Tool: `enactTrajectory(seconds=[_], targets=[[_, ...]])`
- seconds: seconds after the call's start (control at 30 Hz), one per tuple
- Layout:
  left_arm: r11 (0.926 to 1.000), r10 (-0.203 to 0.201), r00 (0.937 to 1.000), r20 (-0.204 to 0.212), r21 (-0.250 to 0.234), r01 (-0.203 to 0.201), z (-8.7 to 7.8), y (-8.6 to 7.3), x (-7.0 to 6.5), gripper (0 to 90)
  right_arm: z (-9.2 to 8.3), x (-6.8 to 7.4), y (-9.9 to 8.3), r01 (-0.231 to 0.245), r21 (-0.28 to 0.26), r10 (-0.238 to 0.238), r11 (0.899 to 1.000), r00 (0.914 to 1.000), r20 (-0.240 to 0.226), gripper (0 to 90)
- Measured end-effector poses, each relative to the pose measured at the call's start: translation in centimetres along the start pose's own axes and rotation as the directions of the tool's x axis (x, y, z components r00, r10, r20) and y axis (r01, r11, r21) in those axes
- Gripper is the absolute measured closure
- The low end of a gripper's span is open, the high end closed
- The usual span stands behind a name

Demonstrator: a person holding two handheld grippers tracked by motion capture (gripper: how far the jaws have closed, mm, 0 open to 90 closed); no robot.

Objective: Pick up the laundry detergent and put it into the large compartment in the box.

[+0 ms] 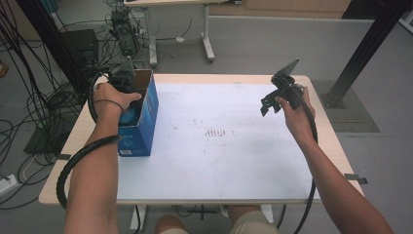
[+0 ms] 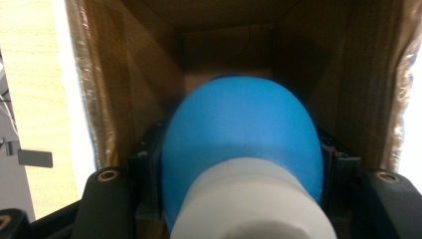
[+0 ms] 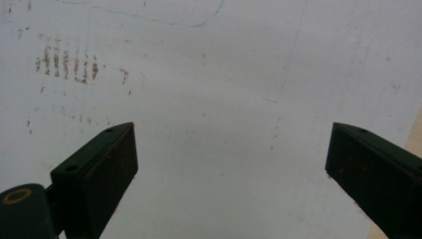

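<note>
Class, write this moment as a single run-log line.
left gripper: shut on blue-and-white object, inside blue cardboard box | right gripper: jaws open, nothing between, above white table sheet

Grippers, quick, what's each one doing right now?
Left tool: shut on the blue rounded object with a white end, inside the blue cardboard box.
Right tool: open, empty, above the white table.

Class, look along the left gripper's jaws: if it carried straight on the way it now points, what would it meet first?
Most likely the inside bottom of the cardboard box. The left gripper is shut on a blue and white object and points down into the box; how far off the bottom lies is unclear.
</note>
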State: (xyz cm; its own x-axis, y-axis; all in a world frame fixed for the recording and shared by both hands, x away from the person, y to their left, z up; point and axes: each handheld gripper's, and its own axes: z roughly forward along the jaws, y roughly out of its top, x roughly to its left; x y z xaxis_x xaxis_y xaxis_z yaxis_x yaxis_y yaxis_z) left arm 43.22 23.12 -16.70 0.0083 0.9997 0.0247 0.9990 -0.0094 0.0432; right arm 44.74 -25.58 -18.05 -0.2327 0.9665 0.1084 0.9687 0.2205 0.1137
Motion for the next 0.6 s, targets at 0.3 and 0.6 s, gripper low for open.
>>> enactTrajectory(seconds=[0.3, 0.6], targets=[[1.0000, 0.008, 1.0000, 0.000, 0.003, -0.008, 0.05, 0.10, -0.03, 37.5, 0.04, -0.10, 0.06, -0.001, 0.002, 0.001, 1.000, 1.0000, -0.001, 6.4], [1.0000, 0.007, 1.0000, -0.004, 0.006, -0.007, 0.09, 0.24, -0.21, 37.4, -0.03, -0.24, -0.01, -0.004, 0.002, 0.004, 1.000, 1.0000, -0.005, 6.5]])
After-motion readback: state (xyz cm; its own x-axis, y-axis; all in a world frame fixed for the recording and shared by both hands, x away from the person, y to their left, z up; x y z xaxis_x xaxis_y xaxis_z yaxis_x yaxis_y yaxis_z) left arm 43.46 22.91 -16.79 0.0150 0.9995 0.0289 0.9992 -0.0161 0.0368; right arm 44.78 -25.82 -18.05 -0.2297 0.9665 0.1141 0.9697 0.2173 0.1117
